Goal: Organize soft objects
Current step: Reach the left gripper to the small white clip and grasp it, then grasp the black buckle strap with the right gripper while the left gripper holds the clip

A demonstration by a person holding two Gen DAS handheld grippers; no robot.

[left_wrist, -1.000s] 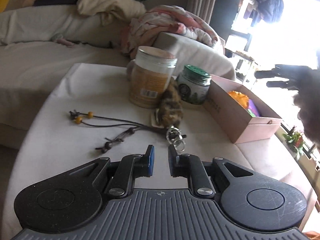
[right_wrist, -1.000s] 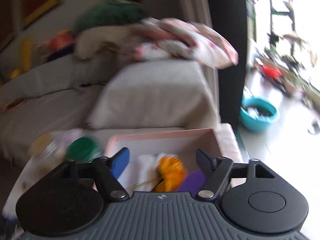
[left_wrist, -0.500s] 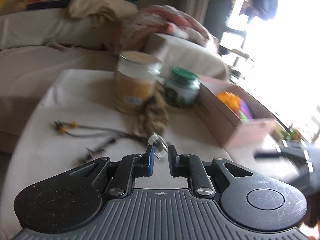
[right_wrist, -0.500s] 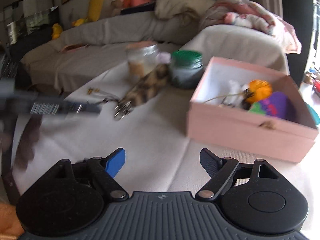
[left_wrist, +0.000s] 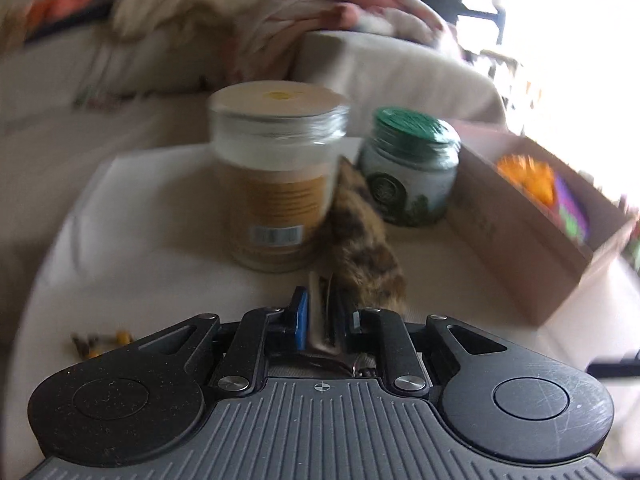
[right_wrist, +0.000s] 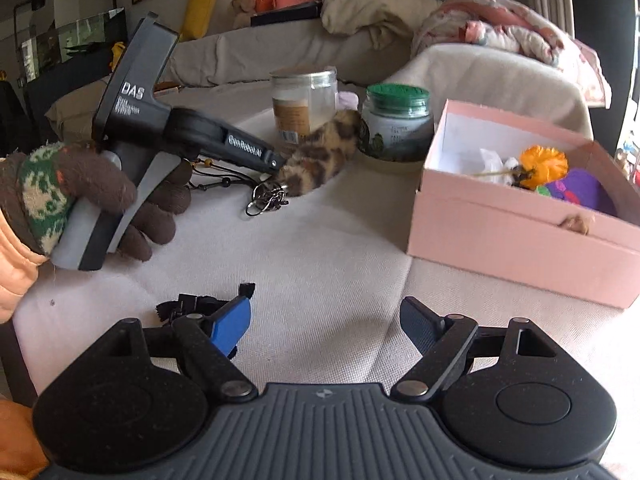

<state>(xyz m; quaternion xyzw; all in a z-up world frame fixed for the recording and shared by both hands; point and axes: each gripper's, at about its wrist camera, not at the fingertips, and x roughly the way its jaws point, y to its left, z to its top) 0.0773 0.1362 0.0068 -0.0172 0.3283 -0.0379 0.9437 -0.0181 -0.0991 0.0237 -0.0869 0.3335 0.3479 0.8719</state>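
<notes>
Mottled brown-orange furry keychain [right_wrist: 320, 156]: left tool [left_wrist: 325, 312] seemingly pinching its tag; right tool [right_wrist: 326, 322] spread wide.

Mottled brown, tan and black fur on the plush tail [right_wrist: 320, 156], with silver rings on its keychain [right_wrist: 267, 200]; pale pink outside and white inside for the box [right_wrist: 520, 236], holding an orange pompom [right_wrist: 544, 162] and a purple soft toy [right_wrist: 580, 192]. Green lid on the small jar [right_wrist: 396, 124], tan label and clear glass on the tall jar [right_wrist: 304, 106], off-white on the table cloth [right_wrist: 320, 264]. Black body with one blue pad on the left gripper [left_wrist: 325, 312] and on the right gripper [right_wrist: 326, 320]; brown with a green-and-cream pattern on the glove [right_wrist: 80, 196].
</notes>
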